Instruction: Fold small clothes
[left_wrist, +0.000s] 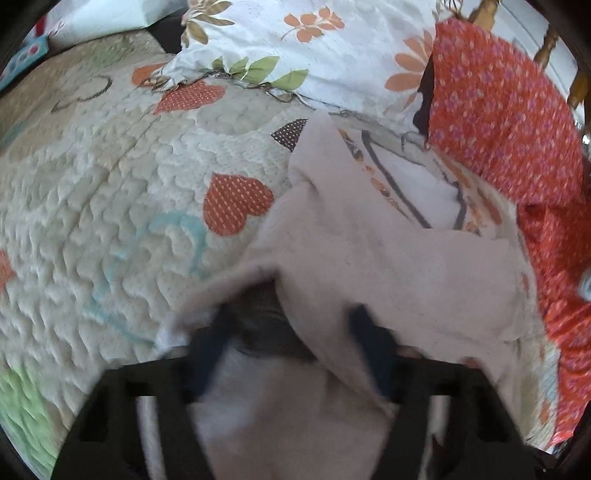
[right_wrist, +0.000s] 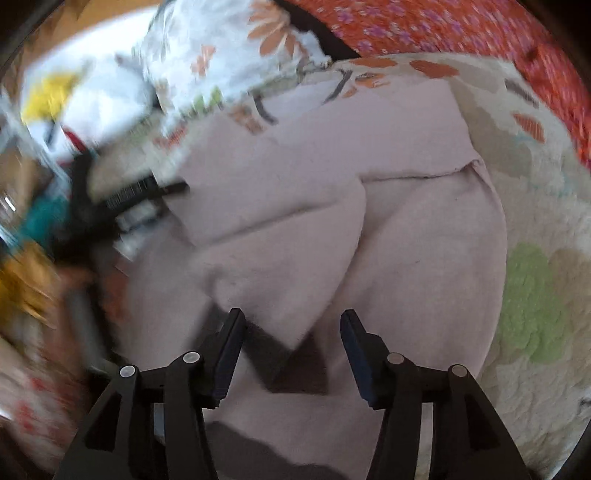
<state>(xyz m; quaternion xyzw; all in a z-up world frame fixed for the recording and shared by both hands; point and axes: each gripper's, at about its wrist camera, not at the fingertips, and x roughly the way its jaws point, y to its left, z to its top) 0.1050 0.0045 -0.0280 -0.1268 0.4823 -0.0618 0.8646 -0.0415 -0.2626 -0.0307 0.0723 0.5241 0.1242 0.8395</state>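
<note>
A small pale pink garment (left_wrist: 354, 251) lies on a quilted bedspread (left_wrist: 92, 221), partly folded over itself. In the left wrist view my left gripper (left_wrist: 291, 321) stands open with a fold of the pink cloth draped between and over its dark fingers (left_wrist: 212, 336). In the right wrist view the same garment (right_wrist: 406, 236) lies spread with a folded flap in the middle. My right gripper (right_wrist: 291, 325) hovers open just above its near part, fingers apart and empty. The other gripper (right_wrist: 122, 206) shows blurred at the garment's left edge.
A floral white pillow (left_wrist: 314, 48) lies at the head of the bed. A red flowered cloth (left_wrist: 517, 122) lies to the right, also in the right wrist view (right_wrist: 443, 26). The quilt (right_wrist: 535, 295) has heart patches (left_wrist: 236, 203). Blurred clutter (right_wrist: 33, 229) lies at the left.
</note>
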